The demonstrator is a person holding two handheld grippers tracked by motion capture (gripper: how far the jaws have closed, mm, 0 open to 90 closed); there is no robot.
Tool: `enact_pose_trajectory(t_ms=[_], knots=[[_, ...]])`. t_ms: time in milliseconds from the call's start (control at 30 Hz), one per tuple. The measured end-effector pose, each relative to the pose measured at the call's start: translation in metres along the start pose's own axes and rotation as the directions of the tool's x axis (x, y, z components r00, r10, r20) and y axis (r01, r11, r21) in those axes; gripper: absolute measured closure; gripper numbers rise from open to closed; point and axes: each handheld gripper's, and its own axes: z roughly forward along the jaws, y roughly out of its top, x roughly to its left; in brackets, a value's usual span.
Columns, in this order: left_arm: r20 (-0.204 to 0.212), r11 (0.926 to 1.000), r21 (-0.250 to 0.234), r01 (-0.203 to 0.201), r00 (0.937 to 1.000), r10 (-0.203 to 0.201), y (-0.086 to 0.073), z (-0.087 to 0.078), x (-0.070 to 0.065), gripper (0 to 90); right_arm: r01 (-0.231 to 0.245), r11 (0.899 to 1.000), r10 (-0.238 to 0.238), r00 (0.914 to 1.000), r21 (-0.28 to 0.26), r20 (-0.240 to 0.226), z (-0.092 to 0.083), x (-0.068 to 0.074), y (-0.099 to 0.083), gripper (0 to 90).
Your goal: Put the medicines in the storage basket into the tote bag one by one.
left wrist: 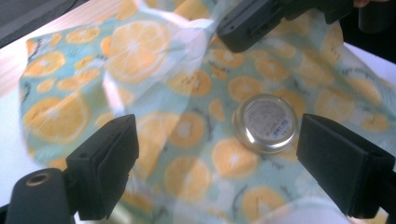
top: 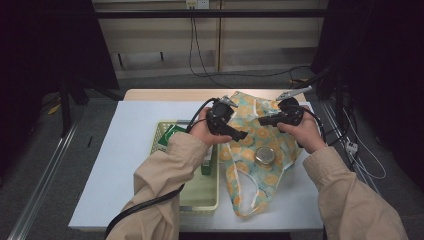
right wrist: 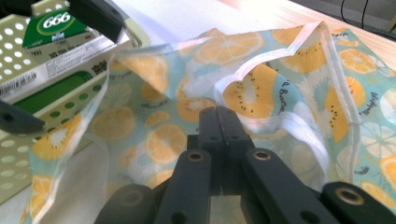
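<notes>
Right tool (right wrist: 219, 122) pinching bag (right wrist: 280, 88), left tool (left wrist: 215, 154) open

Basket (top: 212, 200) crowding bag (top: 250, 145) — left side

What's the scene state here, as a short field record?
bag: translucent orange-slice-print plastic bag, lying on the white table
tin: round silver metal tin, seen within the bag's outline
basket: pale green perforated plastic basket, left of the bag, holds green-and-white cartons
left hand-held gripper: open, nothing between the jaws
right hand-held gripper: shut on the bag's film
</notes>
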Motion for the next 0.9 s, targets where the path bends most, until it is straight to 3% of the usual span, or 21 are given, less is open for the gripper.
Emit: enact_pose_trajectory(t_ms=[133, 200, 233, 267, 467, 633, 667, 733, 900], knots=[[-0.004, 0.9996, -0.022, 0.015, 0.9999, -0.015, -0.011, -0.019, 0.0, 11.9, -0.001, 1.0, 0.001, 1.0, 0.009, 0.002, 0.001, 0.004, -0.004, 90.0], [-0.017, 0.9995, -0.027, 0.017, 0.9997, -0.017, -0.018, -0.029, 0.001, 11.8, 0.005, 1.0, -0.005, 1.0, 0.008, 0.002, 0.001, 0.005, -0.005, 90.0], [-0.05, 0.9994, -0.027, 0.022, 0.9985, -0.023, -0.021, -0.033, 0.001, 11.8, 0.007, 1.0, -0.007, 1.0, 0.011, 0.004, 0.002, 0.006, -0.005, 90.0], [-0.031, 0.9991, -0.033, 0.027, 0.9991, -0.029, -0.025, -0.037, 0.003, 11.7, 0.006, 1.0, -0.006, 1.0, 0.012, 0.005, 0.002, 0.006, -0.006, 90.0], [-0.082, 0.9985, -0.037, 0.04, 0.9957, -0.043, -0.043, -0.064, 0.013, 11.6, 0.011, 1.0, -0.011, 0.9999, 0.015, 0.009, 0.001, 0.009, -0.007, 90.0], [-0.158, 0.9984, -0.008, 0.057, 0.9858, -0.057, -0.059, -0.078, 0.023, 10.8, 0.016, 1.0, -0.016, 0.9998, 0.012, 0.008, 0.002, 0.012, -0.007, 90.0], [-0.144, 0.9982, -0.006, 0.06, 0.9878, -0.061, -0.064, -0.079, 0.027, 10.7, 0.016, 1.0, -0.016, 0.9998, 0.013, 0.006, 0.002, 0.012, -0.007, 90.0], [-0.162, 0.9971, 0.01, 0.075, 0.9841, -0.072, -0.072, -0.081, 0.031, 10.7, 0.018, 1.0, -0.018, 0.9998, 0.012, 0.008, 0.001, 0.013, -0.008, 90.0], [-0.235, 0.9942, 0.031, 0.103, 0.9676, -0.093, -0.092, -0.083, 0.045, 10.4, 0.022, 1.0, -0.022, 0.9997, 0.006, 0.004, 0.0, 0.015, -0.008, 90.0]])
